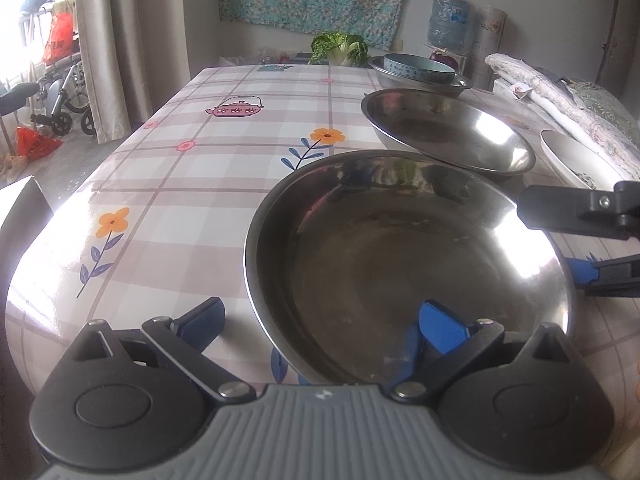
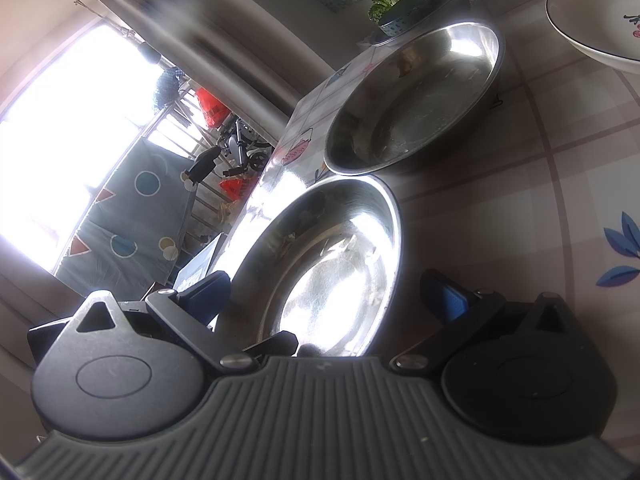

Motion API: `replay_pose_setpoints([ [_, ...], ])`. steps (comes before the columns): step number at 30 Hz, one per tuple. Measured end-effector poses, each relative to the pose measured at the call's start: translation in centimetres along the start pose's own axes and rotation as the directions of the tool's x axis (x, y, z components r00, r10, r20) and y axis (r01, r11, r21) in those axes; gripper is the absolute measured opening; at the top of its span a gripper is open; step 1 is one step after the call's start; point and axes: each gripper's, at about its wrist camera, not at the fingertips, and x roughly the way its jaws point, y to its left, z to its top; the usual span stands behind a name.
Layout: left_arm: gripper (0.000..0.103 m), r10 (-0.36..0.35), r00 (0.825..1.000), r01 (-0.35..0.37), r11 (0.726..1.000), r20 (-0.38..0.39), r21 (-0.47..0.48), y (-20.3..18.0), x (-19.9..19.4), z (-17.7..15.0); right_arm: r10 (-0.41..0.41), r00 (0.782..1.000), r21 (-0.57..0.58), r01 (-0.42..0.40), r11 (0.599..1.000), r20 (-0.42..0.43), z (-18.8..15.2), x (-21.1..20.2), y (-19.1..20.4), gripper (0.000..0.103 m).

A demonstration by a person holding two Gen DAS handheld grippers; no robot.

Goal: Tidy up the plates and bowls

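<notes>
near steel bowl: sat on the checked surface, rim straddled by both tools, not stacked yet
left tool: fingers spread wide over the near rim, one inside the bowl, one outside, not clamped
right tool: also gaping, fingers either side of the same bowl's rim
second steel bowl: just behind, edges nearly touching the first
far stack: blue patterned bowl already nested in a steel one, so that part looked done
white plate: loose on the right
progress: early-ish, probably most nesting was left
</notes>
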Motion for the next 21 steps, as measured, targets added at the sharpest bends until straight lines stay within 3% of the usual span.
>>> replay_pose_setpoints([
  [21,0.103,-0.001,1.000,0.001,1.000,-0.001,-0.016,0.11,0.04,0.01,0.000,1.000,-0.001,0.000,1.000,0.001,0.00,-0.03,0.00,0.102],
])
